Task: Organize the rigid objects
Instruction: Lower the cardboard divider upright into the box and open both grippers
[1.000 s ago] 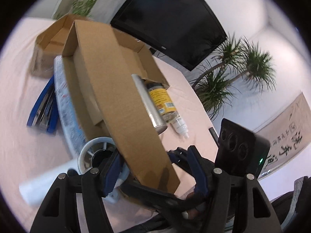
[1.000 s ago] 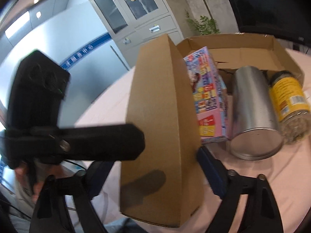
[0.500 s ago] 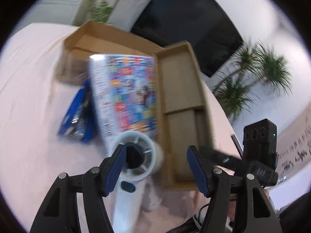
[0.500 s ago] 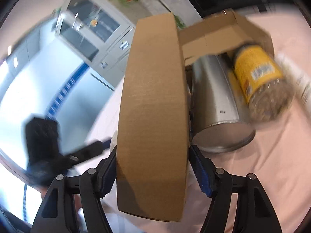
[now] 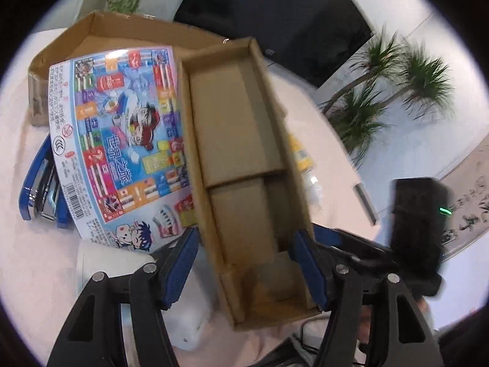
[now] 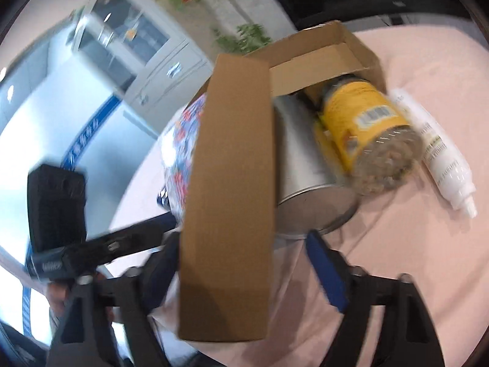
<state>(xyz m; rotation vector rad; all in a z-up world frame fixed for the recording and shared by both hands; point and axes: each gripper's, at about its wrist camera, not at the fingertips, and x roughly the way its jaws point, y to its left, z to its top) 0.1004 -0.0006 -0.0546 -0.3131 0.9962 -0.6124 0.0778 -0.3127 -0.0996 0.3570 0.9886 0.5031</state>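
A long open cardboard box (image 5: pixel 244 165) lies on the pink table, its open side facing up in the left wrist view. My left gripper (image 5: pixel 247 272) is open, its blue pads on either side of the box's near end. In the right wrist view the same box (image 6: pixel 229 202) shows its closed side between the fingers of my open right gripper (image 6: pixel 244 275); the right pad stands clear of it. A colourful game box (image 5: pixel 119 146) lies left of it. A silver can (image 6: pixel 305 168) and a yellow-labelled jar (image 6: pixel 366 128) lie right of it.
A larger open cardboard box (image 5: pixel 101 33) stands behind. A blue stapler (image 5: pixel 39 183) lies at the left, a white object (image 5: pixel 113 263) under my left fingers. A white tube (image 6: pixel 440 159) lies right of the jar. A black screen (image 5: pixel 275 15) and plants (image 5: pixel 391 85) stand beyond the table.
The long box has tipped from standing on its side to lying open side up. My right gripper, shut on it half a second ago, has opened. The views have swung.
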